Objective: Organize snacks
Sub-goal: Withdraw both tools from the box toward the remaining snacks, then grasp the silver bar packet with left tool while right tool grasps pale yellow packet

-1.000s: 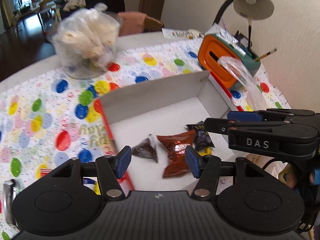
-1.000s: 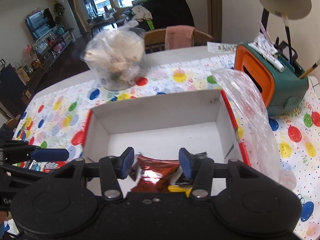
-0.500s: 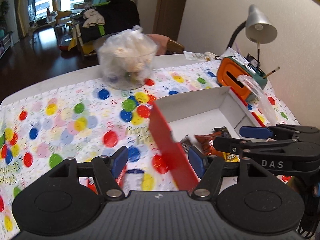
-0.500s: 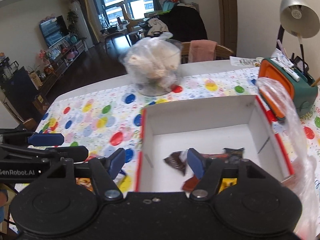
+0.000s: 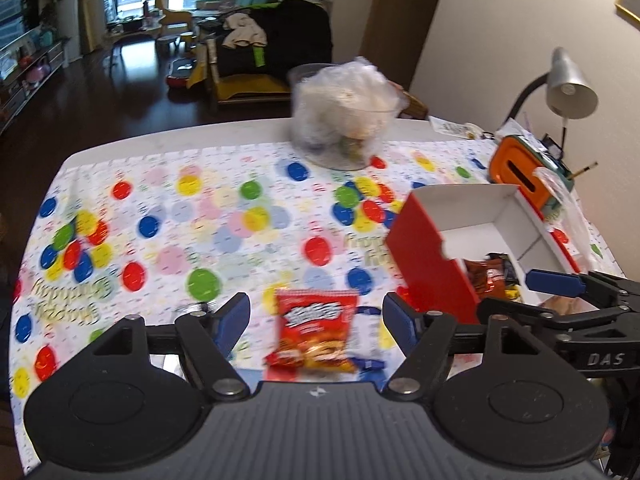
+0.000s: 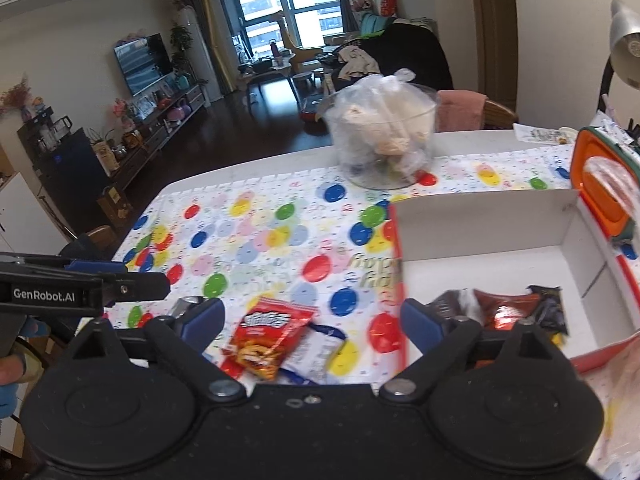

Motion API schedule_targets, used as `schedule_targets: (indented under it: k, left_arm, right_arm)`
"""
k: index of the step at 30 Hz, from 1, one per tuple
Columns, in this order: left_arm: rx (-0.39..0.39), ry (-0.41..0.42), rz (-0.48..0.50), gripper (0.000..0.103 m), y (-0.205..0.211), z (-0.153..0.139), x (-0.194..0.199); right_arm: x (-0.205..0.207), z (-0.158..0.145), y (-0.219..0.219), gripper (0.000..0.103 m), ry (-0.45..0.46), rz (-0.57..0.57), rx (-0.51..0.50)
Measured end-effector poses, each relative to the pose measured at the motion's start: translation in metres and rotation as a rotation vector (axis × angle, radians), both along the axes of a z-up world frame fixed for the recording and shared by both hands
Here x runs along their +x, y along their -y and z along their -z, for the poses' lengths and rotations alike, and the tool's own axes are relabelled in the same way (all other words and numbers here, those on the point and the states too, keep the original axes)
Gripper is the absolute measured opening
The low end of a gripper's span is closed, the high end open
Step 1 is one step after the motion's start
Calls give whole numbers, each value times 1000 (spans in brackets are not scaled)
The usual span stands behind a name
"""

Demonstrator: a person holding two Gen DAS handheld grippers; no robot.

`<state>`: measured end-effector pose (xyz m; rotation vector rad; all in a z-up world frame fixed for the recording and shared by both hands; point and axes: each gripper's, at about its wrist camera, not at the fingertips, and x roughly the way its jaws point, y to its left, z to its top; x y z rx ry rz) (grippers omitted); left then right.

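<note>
Both our grippers are opening, empty: left gripper (image 5: 316,316) frames the red chip packet (image 5: 310,336) lying flat on the balloon tablecloth (image 5: 200,220), long axis running away from us; right gripper (image 6: 312,316) sits nearer the red-sided box (image 6: 480,224).

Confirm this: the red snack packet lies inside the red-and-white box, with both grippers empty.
Not quite. The red snack packet lies on the balloon tablecloth, outside the red-and-white box; both wrist views show it. The left gripper and right gripper are indeed empty.
</note>
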<state>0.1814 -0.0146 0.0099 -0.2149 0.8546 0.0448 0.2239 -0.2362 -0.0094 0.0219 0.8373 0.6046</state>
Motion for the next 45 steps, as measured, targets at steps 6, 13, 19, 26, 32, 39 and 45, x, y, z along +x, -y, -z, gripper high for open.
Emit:
schedule_targets:
  k: [6, 13, 19, 26, 32, 39, 45]
  left_arm:
    - [12, -17, -49, 76, -37, 13, -21]
    - [-8, -54, -86, 81, -68, 33, -34]
    - [-29, -108, -96, 81, -90, 55, -29]
    - [-57, -206, -90, 81, -108, 92, -10]
    - [-66, -274, -68, 81, -118, 120, 9]
    - [-87, -325, -65, 81, -123, 143, 29]
    - [-127, -355, -60, 81, -122, 155, 43]
  right_arm:
    - [-14, 9, -24, 102, -8, -28, 12]
    - [-28, 24, -59, 103, -41, -72, -31]
    - [-29, 37, -83, 103, -99, -71, -61]
    - [-30, 65, -108, 101, -209, -46, -124]
    - [-30, 91, -128, 99, -274, -42, -172]
    - [-35, 108, -148, 91, -325, -77, -191]
    - [-33, 111, -154, 80, -346, -87, -174]
